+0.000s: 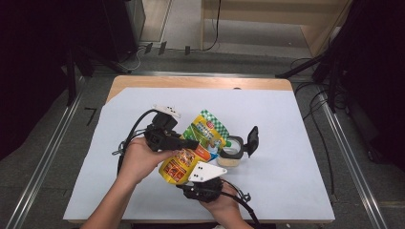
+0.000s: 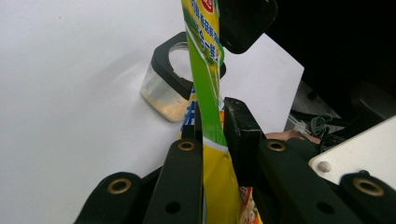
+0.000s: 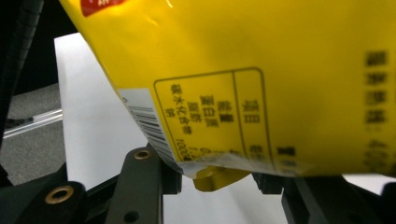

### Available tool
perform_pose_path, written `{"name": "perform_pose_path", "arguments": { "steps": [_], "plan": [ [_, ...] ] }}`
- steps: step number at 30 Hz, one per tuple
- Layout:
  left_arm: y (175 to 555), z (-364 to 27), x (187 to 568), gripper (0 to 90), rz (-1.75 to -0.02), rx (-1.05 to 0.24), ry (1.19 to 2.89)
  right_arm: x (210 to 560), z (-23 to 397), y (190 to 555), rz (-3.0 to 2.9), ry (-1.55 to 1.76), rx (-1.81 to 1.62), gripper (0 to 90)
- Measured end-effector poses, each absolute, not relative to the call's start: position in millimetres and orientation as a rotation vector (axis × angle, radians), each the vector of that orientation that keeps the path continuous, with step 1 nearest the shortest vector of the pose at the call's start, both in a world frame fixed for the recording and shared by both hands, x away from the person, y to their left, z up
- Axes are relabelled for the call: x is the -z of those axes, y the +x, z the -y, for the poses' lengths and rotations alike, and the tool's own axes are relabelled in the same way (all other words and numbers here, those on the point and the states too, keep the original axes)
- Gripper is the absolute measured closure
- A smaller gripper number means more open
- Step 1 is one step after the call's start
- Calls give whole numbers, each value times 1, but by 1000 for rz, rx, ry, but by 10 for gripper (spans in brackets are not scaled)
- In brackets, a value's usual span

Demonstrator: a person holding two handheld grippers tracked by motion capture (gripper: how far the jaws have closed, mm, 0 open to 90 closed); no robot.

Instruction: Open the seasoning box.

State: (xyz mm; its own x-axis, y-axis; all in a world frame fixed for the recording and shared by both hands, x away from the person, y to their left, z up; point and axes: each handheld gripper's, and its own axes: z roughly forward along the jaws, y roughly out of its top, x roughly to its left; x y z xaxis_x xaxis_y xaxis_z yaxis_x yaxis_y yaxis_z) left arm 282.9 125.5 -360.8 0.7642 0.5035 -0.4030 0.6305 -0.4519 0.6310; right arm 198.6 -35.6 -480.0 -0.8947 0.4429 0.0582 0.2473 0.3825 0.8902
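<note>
Yellow-green foil pouch (image 1: pixel 193 150) is pinched by our left gripper (image 2: pixel 212 122) and right gripper (image 3: pixel 219 175); next we tip it over the clear open jar (image 1: pixel 229 155).

I worked at a wooden table (image 1: pixel 200 82) covered by a white sheet (image 1: pixel 296 143). Grey carpet floor (image 1: pixel 62 157) lay around it, with metal rails (image 1: pixel 45 162) on the left and right. Far off stood pale wooden furniture (image 1: pixel 286 19); dark equipment (image 1: pixel 33 62) flanked both sides, and black cables (image 1: pixel 317 119) trailed on the right.
</note>
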Motion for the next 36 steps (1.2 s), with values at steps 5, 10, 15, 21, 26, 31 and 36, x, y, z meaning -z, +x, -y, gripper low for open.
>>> {"name": "perform_pose_path", "arguments": {
  "steps": [5,10,15,21,26,31,36],
  "plan": [
    [284,-123,364,835,-855,196,2130,480,38,201,-2463,654,-1557,623],
    [287,-119,368,802,-866,221,2134,479,40,201,-2485,686,-1585,622],
    [288,-115,370,803,-838,211,2157,477,41,200,-2497,692,-1594,619],
    [291,-113,374,811,-838,199,2147,477,44,202,-2520,732,-1629,619],
    [293,-109,379,772,-830,213,2127,474,48,206,-2518,772,-1677,618],
    [297,-108,381,768,-861,257,2094,473,52,209,-2524,793,-1671,618],
    [301,-109,384,757,-917,317,2048,471,52,211,-2530,800,-1677,617]
  ]
}}
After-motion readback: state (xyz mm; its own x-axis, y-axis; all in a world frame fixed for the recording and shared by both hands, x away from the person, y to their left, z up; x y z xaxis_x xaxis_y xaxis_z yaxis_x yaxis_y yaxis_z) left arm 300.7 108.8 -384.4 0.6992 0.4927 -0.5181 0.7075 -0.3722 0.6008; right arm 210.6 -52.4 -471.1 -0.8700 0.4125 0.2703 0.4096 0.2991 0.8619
